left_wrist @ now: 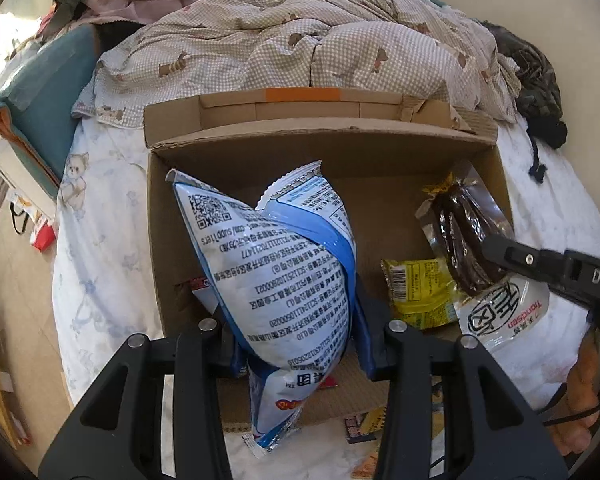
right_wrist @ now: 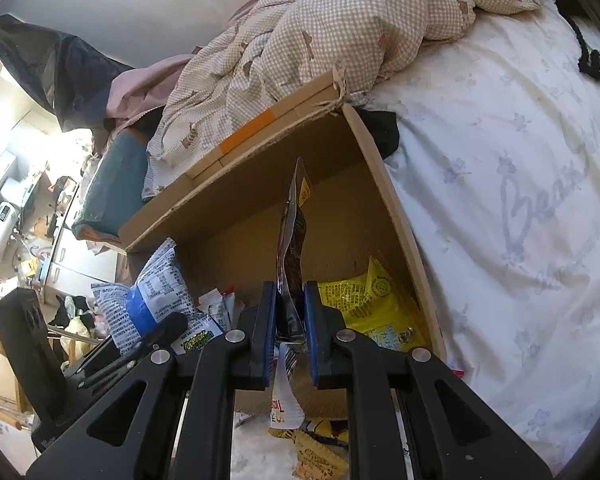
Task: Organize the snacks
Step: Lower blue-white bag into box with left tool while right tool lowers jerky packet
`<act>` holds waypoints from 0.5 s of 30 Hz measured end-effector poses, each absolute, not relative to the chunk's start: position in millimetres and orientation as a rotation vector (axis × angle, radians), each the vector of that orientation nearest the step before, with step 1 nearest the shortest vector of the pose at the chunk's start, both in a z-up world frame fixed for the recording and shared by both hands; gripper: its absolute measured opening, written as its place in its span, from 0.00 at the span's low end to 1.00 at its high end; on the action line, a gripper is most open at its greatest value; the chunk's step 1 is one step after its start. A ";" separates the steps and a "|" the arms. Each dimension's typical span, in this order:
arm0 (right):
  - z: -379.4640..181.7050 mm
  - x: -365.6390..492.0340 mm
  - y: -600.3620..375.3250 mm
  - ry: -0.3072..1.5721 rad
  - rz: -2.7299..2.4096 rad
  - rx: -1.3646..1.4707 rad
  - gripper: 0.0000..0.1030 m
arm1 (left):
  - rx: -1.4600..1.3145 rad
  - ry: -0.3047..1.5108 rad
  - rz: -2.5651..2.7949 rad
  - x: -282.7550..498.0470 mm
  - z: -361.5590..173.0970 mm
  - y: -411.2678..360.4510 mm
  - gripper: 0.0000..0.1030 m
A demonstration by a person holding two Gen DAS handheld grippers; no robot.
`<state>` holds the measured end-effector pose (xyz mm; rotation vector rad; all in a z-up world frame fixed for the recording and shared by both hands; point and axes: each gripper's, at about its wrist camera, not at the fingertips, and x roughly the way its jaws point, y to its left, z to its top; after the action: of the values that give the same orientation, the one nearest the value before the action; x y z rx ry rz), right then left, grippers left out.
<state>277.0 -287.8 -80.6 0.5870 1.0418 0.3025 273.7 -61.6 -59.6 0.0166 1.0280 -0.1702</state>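
An open cardboard box (left_wrist: pixel 320 140) lies on the bed; it also shows in the right wrist view (right_wrist: pixel 384 184). My left gripper (left_wrist: pixel 300 344) is shut on a puffy blue and white snack bag (left_wrist: pixel 284 264) and holds it upright over the box's left half. My right gripper (right_wrist: pixel 291 320) is shut on a clear pack with a dark brown snack (right_wrist: pixel 294 248) and holds it edge-up over the box's right half; the pack also shows in the left wrist view (left_wrist: pixel 464 236). A yellow snack pack (left_wrist: pixel 420 288) lies on the box floor (right_wrist: pixel 364 300).
A checked quilt (left_wrist: pixel 300 40) is bunched behind the box. The white flowered sheet (right_wrist: pixel 520 200) spreads to the right. Several small snack packs (right_wrist: pixel 316 452) lie on the sheet in front of the box. A teal cushion (left_wrist: pixel 48 92) stands at the bed's left edge.
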 end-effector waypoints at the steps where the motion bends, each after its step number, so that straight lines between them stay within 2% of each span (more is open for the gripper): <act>1: -82.5 279.2 -287.1 1.047 0.303 0.587 0.13 | 0.021 1.028 -0.170 274.1 -60.2 -62.3 0.37; 15: -88.4 284.8 -264.7 1.084 0.334 0.528 0.17 | -0.030 1.044 -0.197 274.9 -58.2 -62.8 0.41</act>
<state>284.8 -264.7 -88.4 0.5281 1.0838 0.3342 274.9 -62.8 -58.2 -0.0296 1.0441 -0.1974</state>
